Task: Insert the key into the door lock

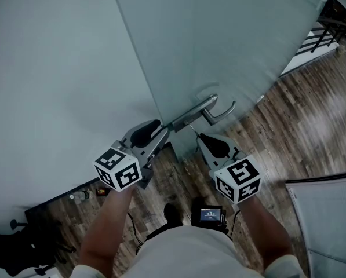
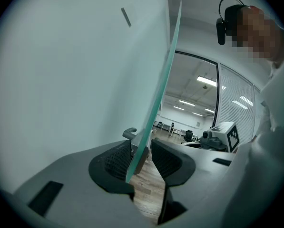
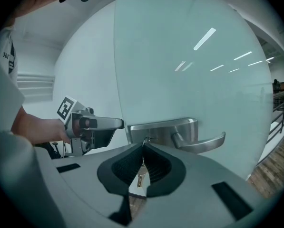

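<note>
A frosted glass door (image 1: 219, 39) carries a brushed metal lock plate (image 3: 165, 129) with a lever handle (image 3: 203, 144). My right gripper (image 3: 143, 148) is shut on a brass key (image 3: 141, 177). A small wire ring at its fingertips sits right against the plate's left end. In the head view the right gripper (image 1: 199, 136) is just below the handle (image 1: 219, 113). My left gripper (image 2: 142, 158) straddles the door's free edge (image 2: 156, 94), with its pads closed on the plate (image 2: 141, 151) there. In the head view the left gripper (image 1: 164, 129) reaches the door edge from the left.
A white wall (image 1: 45, 68) stands left of the door. The floor is wood planks (image 1: 312, 126). A bottle (image 1: 79, 196) and a black chair base (image 1: 16, 248) lie low left. A white panel (image 1: 329, 225) is at the lower right, and a railing (image 1: 329, 28) far right.
</note>
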Available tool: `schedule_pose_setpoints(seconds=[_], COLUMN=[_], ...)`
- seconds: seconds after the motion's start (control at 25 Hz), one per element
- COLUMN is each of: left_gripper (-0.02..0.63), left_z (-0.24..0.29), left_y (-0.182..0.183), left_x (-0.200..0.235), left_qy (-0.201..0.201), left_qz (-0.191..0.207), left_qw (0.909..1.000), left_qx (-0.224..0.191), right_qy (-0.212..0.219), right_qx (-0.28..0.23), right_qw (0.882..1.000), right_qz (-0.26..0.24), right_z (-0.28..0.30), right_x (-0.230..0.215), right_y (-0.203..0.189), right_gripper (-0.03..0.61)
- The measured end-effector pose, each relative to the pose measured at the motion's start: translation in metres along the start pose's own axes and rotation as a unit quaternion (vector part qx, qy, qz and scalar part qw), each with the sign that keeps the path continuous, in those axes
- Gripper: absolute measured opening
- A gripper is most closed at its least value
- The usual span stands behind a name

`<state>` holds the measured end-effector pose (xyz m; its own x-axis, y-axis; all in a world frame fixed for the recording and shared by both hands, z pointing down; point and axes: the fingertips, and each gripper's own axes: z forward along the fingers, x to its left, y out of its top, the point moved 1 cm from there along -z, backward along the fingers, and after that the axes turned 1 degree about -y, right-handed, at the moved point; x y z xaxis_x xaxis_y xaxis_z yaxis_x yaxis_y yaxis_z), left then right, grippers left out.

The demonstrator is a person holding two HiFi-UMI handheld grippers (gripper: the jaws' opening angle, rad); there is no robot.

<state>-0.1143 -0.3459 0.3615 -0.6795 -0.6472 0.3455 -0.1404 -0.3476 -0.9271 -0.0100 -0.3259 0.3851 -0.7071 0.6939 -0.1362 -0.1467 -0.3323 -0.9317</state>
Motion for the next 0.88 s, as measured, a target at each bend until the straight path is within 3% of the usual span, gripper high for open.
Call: schedule_pose_setpoints(seconds=[0.88], left_gripper=[0.129], left_z=[0.0079], left_y=[0.0015], left_x=[0.0034], left_qy=[-0.003], left_qz=[-0.001], left_qw=[1.0000], left_qx=[-0.004], right_qy=[0.008], right_qx=[0.010], right_qw=[1.000], right_qz=[-0.003], right_z=[0.0062], right_x=[0.0033], right_y=[-0.0060], right_gripper=[0.017])
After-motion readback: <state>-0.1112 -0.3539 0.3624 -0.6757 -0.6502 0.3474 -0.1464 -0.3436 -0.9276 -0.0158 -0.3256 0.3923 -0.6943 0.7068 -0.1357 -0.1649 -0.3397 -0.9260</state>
